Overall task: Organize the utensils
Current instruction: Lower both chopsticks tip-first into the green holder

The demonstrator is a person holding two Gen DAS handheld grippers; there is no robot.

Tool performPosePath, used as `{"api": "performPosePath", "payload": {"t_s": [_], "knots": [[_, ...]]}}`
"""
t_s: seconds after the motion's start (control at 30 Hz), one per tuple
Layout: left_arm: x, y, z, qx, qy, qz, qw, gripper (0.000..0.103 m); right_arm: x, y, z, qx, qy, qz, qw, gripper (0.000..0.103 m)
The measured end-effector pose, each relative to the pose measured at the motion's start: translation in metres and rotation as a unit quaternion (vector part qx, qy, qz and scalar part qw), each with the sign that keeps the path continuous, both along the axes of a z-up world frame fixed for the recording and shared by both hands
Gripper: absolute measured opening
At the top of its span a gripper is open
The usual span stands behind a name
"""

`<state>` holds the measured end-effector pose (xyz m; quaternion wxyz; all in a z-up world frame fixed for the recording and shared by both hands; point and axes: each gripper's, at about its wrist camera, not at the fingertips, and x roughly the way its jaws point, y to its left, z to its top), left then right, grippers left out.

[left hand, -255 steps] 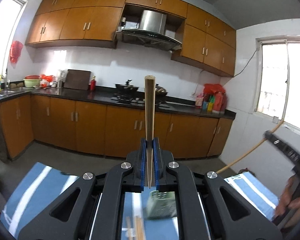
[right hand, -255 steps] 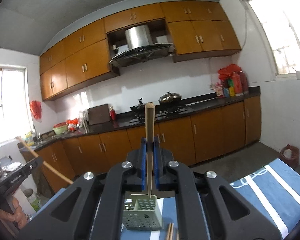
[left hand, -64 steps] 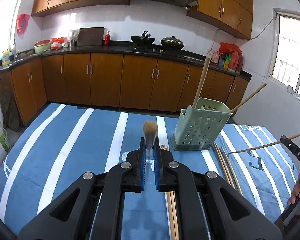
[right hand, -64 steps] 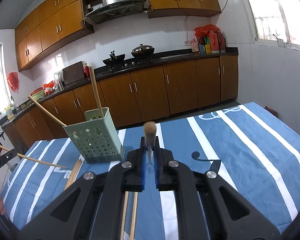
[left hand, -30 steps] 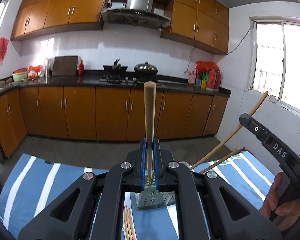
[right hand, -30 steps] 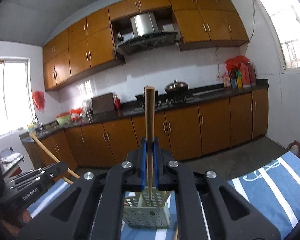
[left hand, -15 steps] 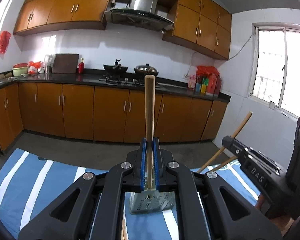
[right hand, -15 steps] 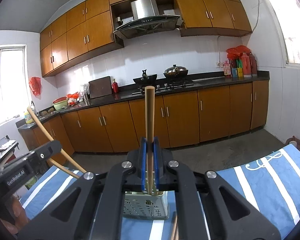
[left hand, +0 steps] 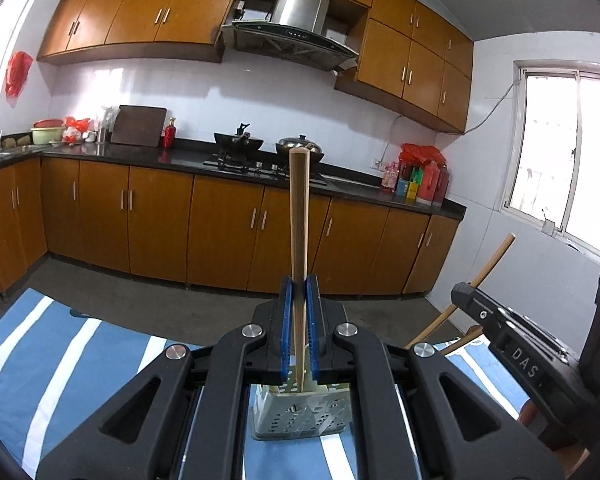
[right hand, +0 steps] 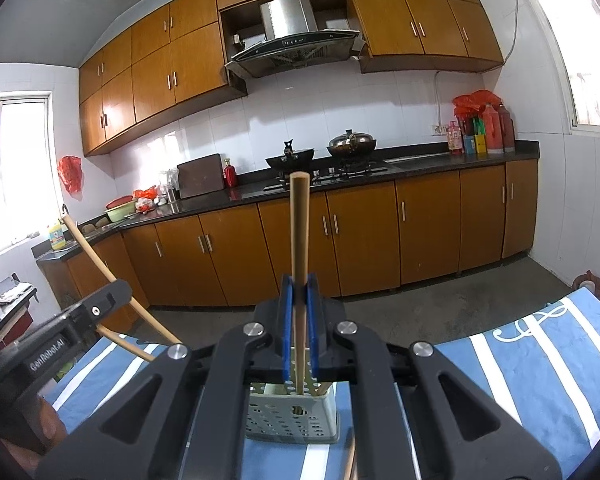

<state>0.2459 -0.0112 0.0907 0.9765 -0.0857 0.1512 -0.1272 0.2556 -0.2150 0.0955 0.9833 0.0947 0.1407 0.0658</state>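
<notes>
My left gripper (left hand: 299,292) is shut on a wooden chopstick (left hand: 299,216) held upright, its lower tip over the pale green perforated holder (left hand: 300,416) on the blue striped tablecloth (left hand: 60,352). My right gripper (right hand: 299,292) is shut on another wooden chopstick (right hand: 299,240), its lower end reaching into the same holder (right hand: 292,416). Each gripper shows in the other's view, the right one (left hand: 512,340) at the right and the left one (right hand: 64,332) at the left, each with its chopstick slanting out.
A loose chopstick (right hand: 351,460) lies on the cloth by the holder. Brown kitchen cabinets (left hand: 220,232) and a dark counter with a stove (left hand: 244,164) run behind the table. A window (left hand: 560,184) is at the right.
Both grippers have moved closer over the holder, and the chopstick tips have come down toward its opening. The other gripper looms larger at each view's edge.
</notes>
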Motion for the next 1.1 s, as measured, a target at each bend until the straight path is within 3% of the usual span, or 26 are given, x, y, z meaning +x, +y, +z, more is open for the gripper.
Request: {"api": "performPosePath", "payload": {"t_s": [0.27, 0.53, 0.6, 0.77, 0.93, 1.0, 1.1], "knots": [[-0.003, 0.007, 0.003, -0.023, -0.025, 0.005, 0.9994, 0.007, 0.002, -0.002, 0.001, 0.006, -0.006, 0.001, 1.0, 0.008], [0.002, -0.004, 0.004, 0.016, -0.029, 0.009, 0.9994, 0.007, 0.008, -0.002, -0.002, 0.001, -0.001, 0.0, 1.0, 0.008], [0.003, -0.002, 0.004, 0.019, -0.023, 0.015, 0.9994, 0.007, 0.008, -0.002, -0.003, -0.004, 0.002, -0.004, 1.0, 0.008], [0.003, 0.013, 0.012, -0.026, 0.001, 0.005, 0.9996, 0.007, 0.005, -0.004, -0.003, -0.004, -0.003, -0.003, 1.0, 0.008], [0.01, 0.008, 0.008, -0.007, 0.021, -0.002, 0.9998, 0.007, 0.005, -0.004, -0.005, -0.002, 0.001, 0.0, 1.0, 0.008], [0.008, 0.005, 0.007, 0.0, 0.011, -0.001, 0.9999, 0.007, 0.006, -0.002, -0.006, -0.005, 0.005, 0.002, 1.0, 0.008], [0.009, 0.005, 0.008, -0.02, 0.015, -0.016, 0.9996, 0.007, 0.007, -0.001, -0.008, -0.009, 0.009, 0.003, 1.0, 0.008]]}}
